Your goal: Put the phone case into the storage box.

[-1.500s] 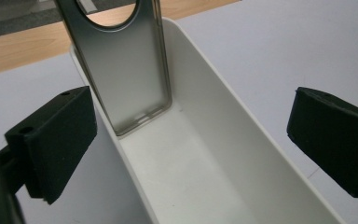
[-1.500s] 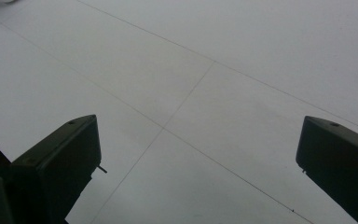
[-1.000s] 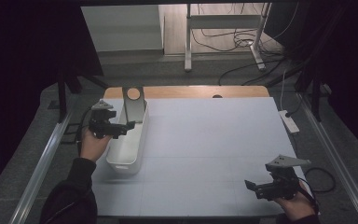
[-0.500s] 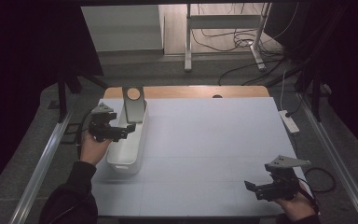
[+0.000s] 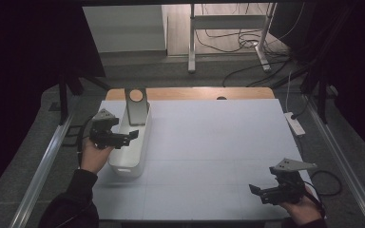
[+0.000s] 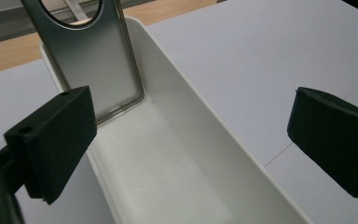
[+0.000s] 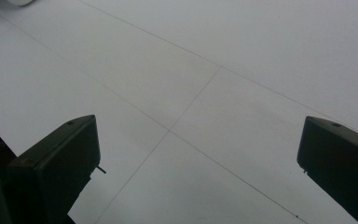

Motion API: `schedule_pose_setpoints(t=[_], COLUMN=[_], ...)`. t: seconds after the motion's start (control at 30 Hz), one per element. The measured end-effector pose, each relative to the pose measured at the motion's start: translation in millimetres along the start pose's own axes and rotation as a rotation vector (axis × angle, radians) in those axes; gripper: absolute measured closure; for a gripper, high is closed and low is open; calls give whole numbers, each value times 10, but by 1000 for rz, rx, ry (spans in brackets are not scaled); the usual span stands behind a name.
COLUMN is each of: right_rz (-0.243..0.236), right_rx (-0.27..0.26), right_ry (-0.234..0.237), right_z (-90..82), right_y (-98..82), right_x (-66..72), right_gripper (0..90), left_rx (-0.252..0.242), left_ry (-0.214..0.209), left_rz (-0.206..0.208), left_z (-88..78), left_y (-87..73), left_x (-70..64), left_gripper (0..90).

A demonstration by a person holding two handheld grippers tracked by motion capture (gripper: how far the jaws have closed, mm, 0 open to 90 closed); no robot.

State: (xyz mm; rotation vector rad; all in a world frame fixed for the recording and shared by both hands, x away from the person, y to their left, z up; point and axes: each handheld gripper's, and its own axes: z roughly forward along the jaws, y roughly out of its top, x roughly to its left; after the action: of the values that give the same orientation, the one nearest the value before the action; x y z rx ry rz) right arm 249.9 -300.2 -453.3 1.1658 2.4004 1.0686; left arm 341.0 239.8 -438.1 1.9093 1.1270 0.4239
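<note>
1. your left gripper (image 5: 132,135) hangs over the white bin (image 5: 132,156) near the left edge of the table (image 5: 218,142). its jaws are spread wide and hold nothing.
2. in the left gripper view, one jaw is above the bin's left wall. the other jaw is out past its right wall, over the bare table.
3. the bin is long and thin. its long side runs from the near part of the table toward the far edge, close to the left edge.
4. a flat metal plate (image 5: 136,105) with a round hole near its top stands at the far end of the bin. it leans on the bin's far wall, and its bottom edge sits on the bin floor.
5. from your left gripper, the plate (image 6: 93,56) lies ahead and a bit left, toward the far edge. i think you need to go forward along the bin's long side to reach it.
6. your left hand is much nearer to the bin and the plate. i think it should do the work.
7. your right gripper (image 5: 259,191) waits near the right corner on your side, well apart from the bin. its jaws are wide apart too and hold nothing.
8. i see no words or labels that i can read on the bin or the plate.
</note>
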Motion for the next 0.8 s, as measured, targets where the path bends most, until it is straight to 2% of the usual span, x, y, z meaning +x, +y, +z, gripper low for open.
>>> schedule_pose_setpoints(t=[0.53, 0.8], right_rz=[-6, -8], right_rx=[-9, -10], right_ry=[-5, -7], right_z=[-5, -7], right_y=[-2, -3], right_x=[4, 5], right_gripper=[0, 0], left_rx=[-20, -26], left_ry=[-2, -19], left_rz=[4, 1], left_z=[-106, -151], left_y=[-69, -124], left_x=[-106, -163], left_gripper=[22, 22])
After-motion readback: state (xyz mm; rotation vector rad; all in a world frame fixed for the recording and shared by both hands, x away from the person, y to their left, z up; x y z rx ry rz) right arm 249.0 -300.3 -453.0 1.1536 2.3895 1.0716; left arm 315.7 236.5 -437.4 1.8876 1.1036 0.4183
